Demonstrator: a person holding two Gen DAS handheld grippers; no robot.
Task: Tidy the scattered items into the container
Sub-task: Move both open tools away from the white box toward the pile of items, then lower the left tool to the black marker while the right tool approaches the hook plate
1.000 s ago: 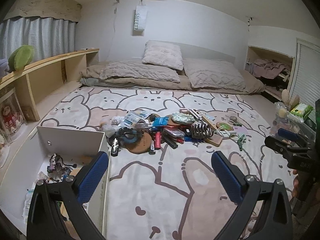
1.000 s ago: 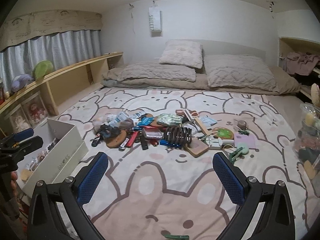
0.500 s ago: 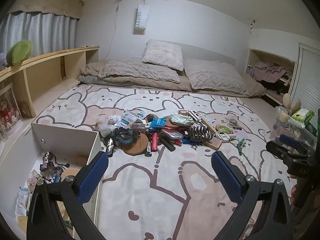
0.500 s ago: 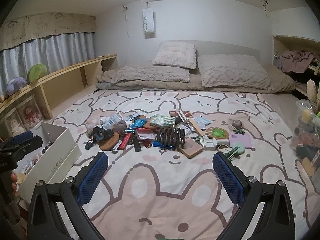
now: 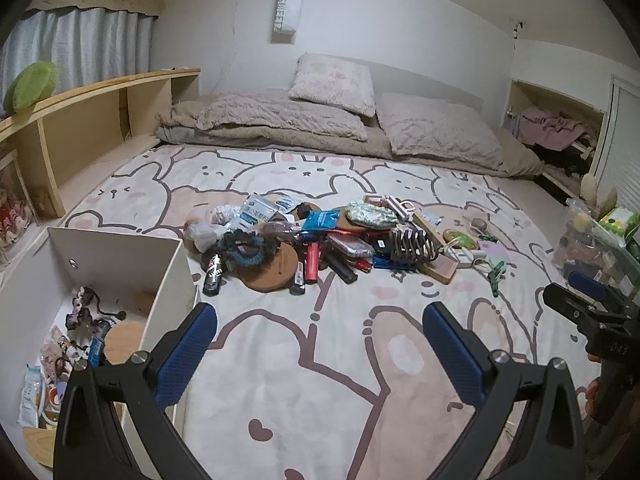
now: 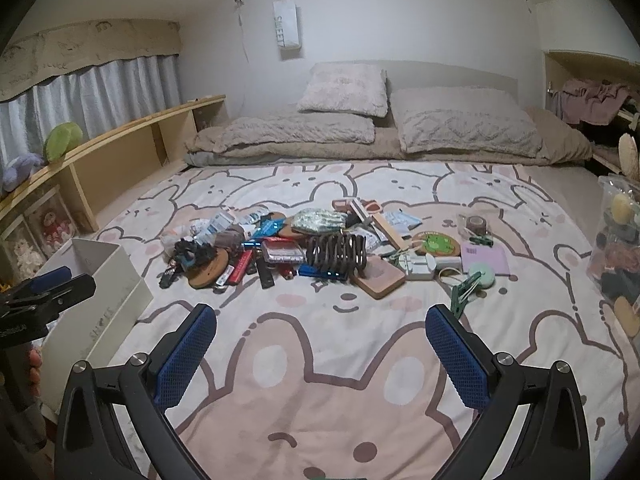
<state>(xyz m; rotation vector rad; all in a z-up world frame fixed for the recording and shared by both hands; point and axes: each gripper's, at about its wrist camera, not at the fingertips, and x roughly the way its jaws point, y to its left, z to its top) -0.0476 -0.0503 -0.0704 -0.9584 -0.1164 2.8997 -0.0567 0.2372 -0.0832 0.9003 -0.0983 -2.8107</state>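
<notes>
- Both views sit closer to the pile than 1 s ago; pile reads bigger and sits lower in frame. You've eased both rigs fwd and a bit down. EARLIER pics match otherwise: nothing in the pile has shifted.
- Left gripper point(image 5: 320, 344): released, jaws wide, nothing between the blue pads. It hovers over bare blanket point(image 5: 320, 380), near side of the pile, well apart from it.
- Right gripper point(image 6: 320, 344): also released, empty, same height over the blanket, pile ahead and slightly left of centre.
- Scattered items point(image 5: 320, 240): still heaped mid-blanket. Nearest edge incl. cork coaster point(image 5: 269, 269), dark small bottle point(image 5: 212, 272), red tube point(image 5: 312, 261), coil-shaped hair clip point(image 5: 414, 246), green clip point(image 5: 496, 276) at the right near fringe.
- Container point(image 5: 120, 256): white box, near left, just beside the pile's left end. Already holds a few bits: hair ties, packets, a cork disc. Contents unchanged vs 1 s ago.
- Reading: approach phase, no pick under way. Most of the job is ahead; pile is large.
- Suggest left rig takes the left-end stuff (bottle, coaster), short carry to the box. Right rig is best placed for the green clip point(image 6: 464, 292), closest to its right pad.
- Watch: soft blanket will give under the fingers; flat items like the coaster may need an edge grab.
</notes>
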